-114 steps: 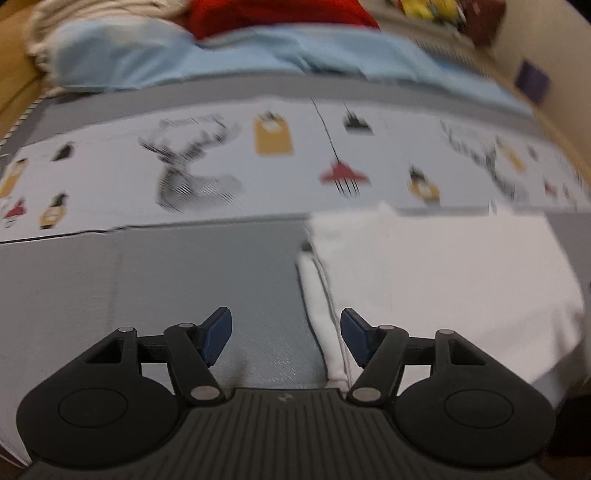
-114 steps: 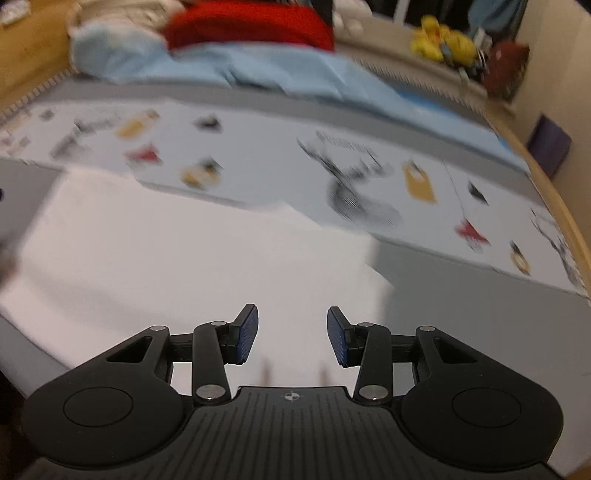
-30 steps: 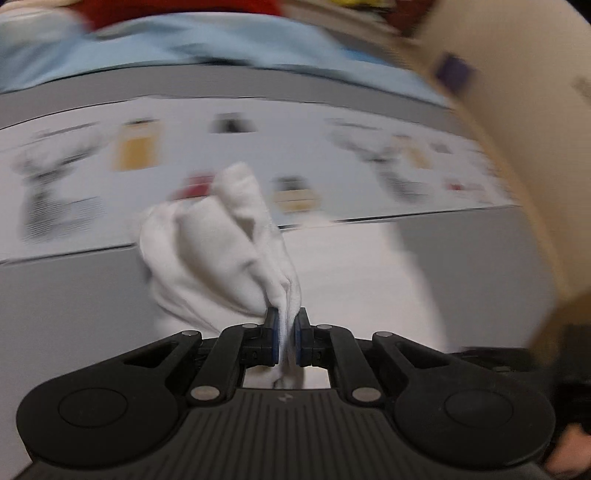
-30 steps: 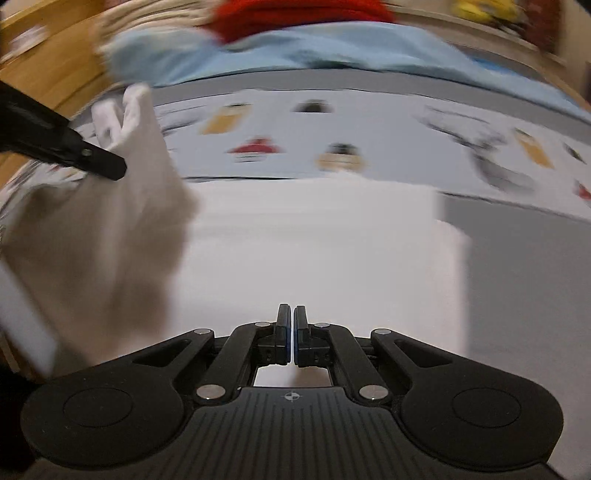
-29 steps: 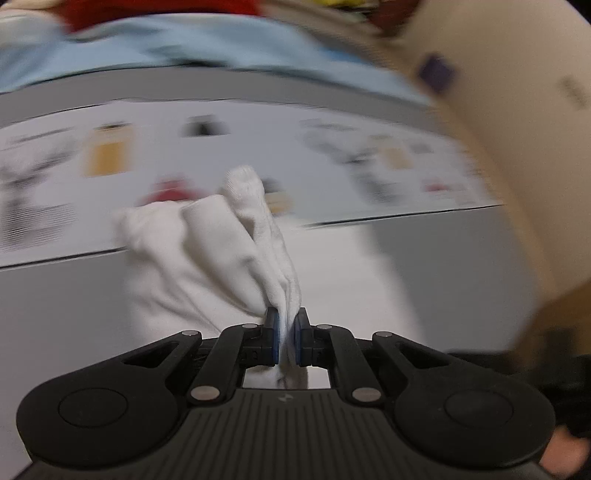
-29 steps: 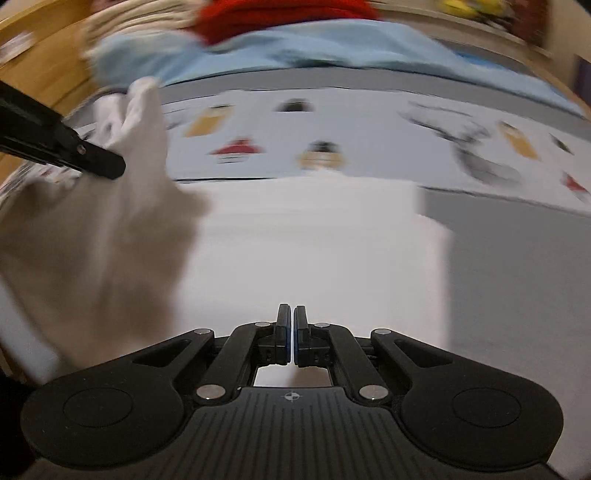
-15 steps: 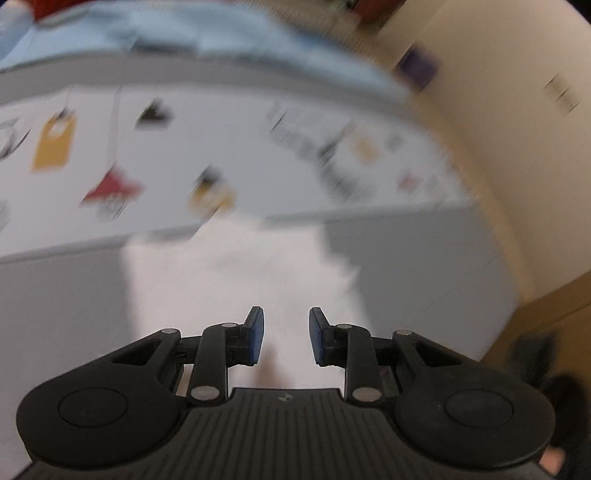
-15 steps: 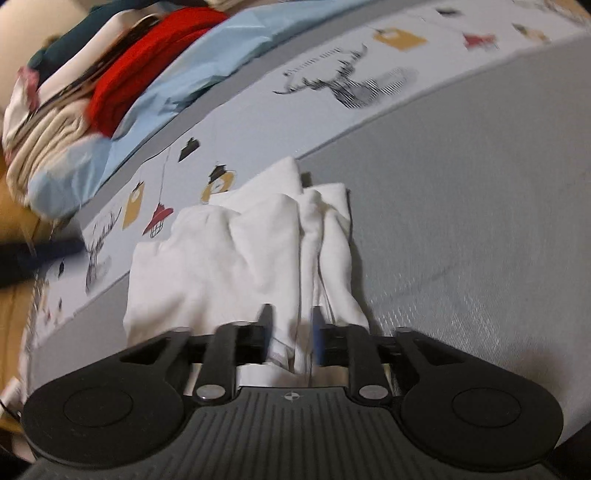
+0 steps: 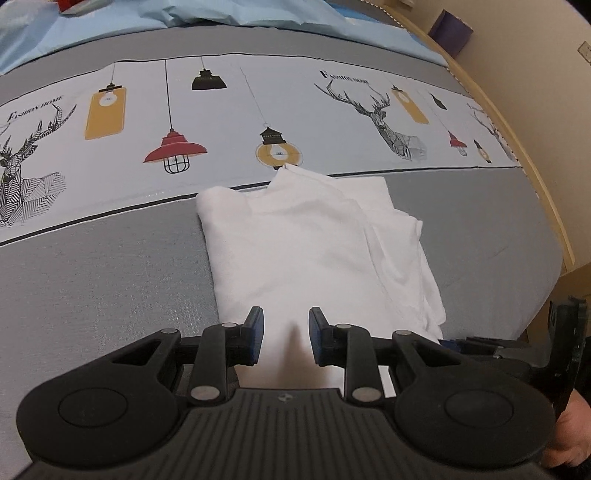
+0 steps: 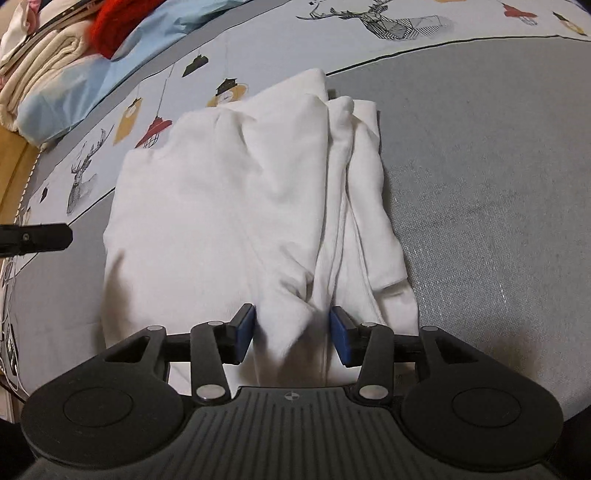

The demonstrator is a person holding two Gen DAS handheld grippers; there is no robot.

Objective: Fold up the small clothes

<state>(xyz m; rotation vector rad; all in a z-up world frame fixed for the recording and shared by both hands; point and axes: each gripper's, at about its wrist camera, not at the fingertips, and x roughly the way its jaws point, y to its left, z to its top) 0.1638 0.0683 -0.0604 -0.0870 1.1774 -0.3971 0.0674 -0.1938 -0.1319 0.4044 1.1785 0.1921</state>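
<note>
The white garment (image 9: 314,243) lies folded into a rough rectangle on the bed (image 9: 110,288), on the grey band of the bedspread near the bed's near edge. Its far corner just overlaps the pale printed band (image 9: 221,122) with deer and hanging lamps. Seen from the right wrist, the garment (image 10: 229,206) has a broad smooth panel on one side and several bunched, narrow folds stacked along the other side, with a loose pointed flap at the near end.

The left hand-held gripper (image 9: 283,334) hangs over the garment's near edge with its blue pads apart; the jaws have just been opening, and only flat cloth shows under the gap, not pinched by the pads. The right hand-held gripper (image 10: 291,334) is also apart, its jaws having just been opening wider; the pointed flap sits between the pads, which stand clear of it on both sides. In the right wrist view a dark part of the left tool juts in at the left border.

At the far edge of the bed lie a light blue sheet (image 10: 74,88), a red knit item (image 10: 118,26) and cream folded cloth (image 10: 40,59). A wooden bed frame (image 9: 517,140) runs along the bed's side, beside a beige wall (image 9: 546,74).
</note>
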